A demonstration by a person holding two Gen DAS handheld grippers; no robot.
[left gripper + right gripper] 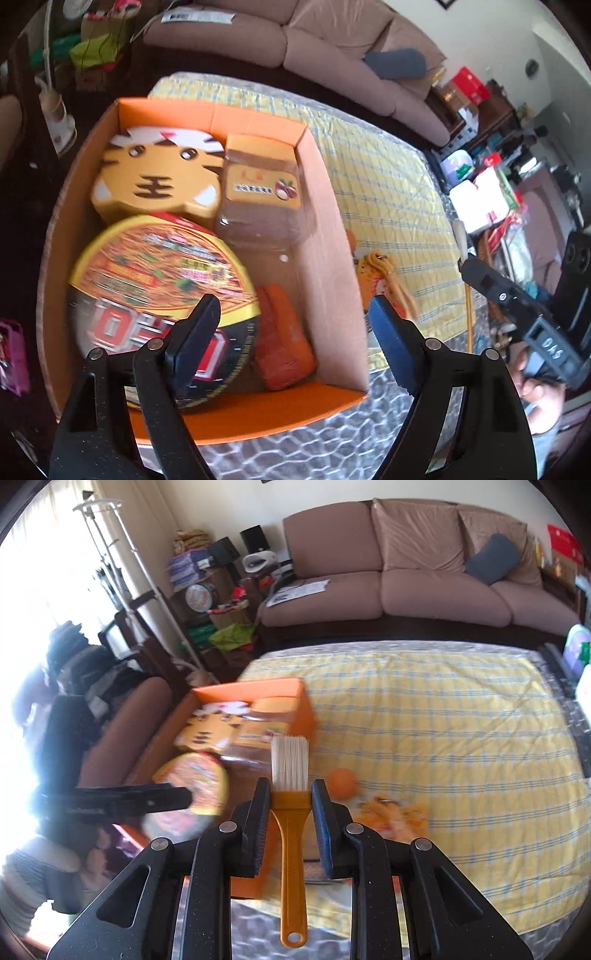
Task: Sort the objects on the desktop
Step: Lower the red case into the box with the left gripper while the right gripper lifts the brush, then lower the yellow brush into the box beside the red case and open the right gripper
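Note:
An orange cardboard box [328, 206] holds a tiger-face tin [155, 173], a brown packet with a yellow label [258, 192], a round noodle bowl [155, 288] and an orange-red packet [284, 347]. My left gripper [295, 328] hovers open over the box's near end with nothing between its fingers; its left finger [199, 332] stands above the bowl. My right gripper [291, 812] is shut on an orange-handled brush [291, 853], white bristles pointing away, near the box's [303, 709] right wall. The left gripper [147, 801] shows as a dark bar over the bowl [195, 779].
A yellow checked cloth [461, 738] covers the table. On it, right of the box, lie an orange ball [341, 782] and a yellow-orange packet [391, 812]. A brown sofa [424, 583] stands behind the table. Clutter lines the table's right edge [480, 199].

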